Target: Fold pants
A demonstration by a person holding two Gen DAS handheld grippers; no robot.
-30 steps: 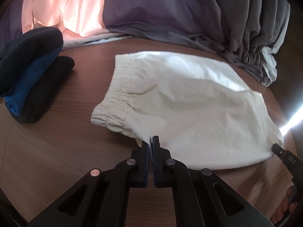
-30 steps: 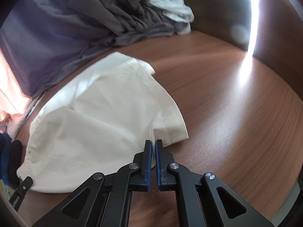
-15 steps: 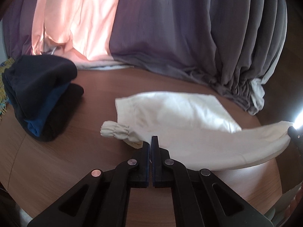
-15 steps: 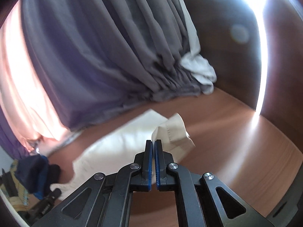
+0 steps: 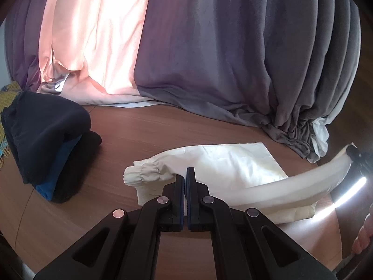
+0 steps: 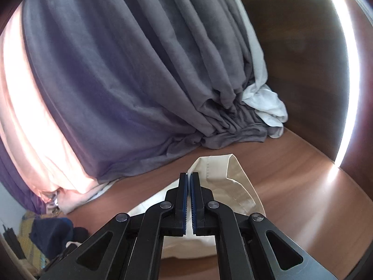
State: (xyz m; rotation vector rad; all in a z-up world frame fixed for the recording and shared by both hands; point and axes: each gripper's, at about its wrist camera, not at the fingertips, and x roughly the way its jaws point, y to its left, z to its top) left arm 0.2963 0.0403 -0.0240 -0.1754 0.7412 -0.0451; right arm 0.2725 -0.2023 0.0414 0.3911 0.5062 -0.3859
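Observation:
Cream pants [image 5: 233, 163] lie partly on the brown wooden table [image 5: 139, 135], their near edge lifted off it. My left gripper [image 5: 185, 175] is shut on the waistband end, whose gathered elastic [image 5: 142, 172] bunches to its left. My right gripper [image 6: 189, 179] is shut on the hem end [image 6: 223, 172], which hangs folded over beyond its fingers. In the left wrist view the right gripper [image 5: 354, 154] shows at the far right, the raised edge sagging in a band [image 5: 291, 186] between both grippers.
A stack of dark navy, blue and black folded clothes [image 5: 46, 144] sits on the table's left. Grey curtains [image 5: 233, 58] with a sunlit pink strip [image 5: 93, 35] pool along the far edge. A white cloth [image 6: 265, 107] lies in the right corner by a dark wall.
Both grippers have risen, lifting the near edge of the pants off the table. The flat-spread cloth now sags in a band between them, and both cameras look more level.

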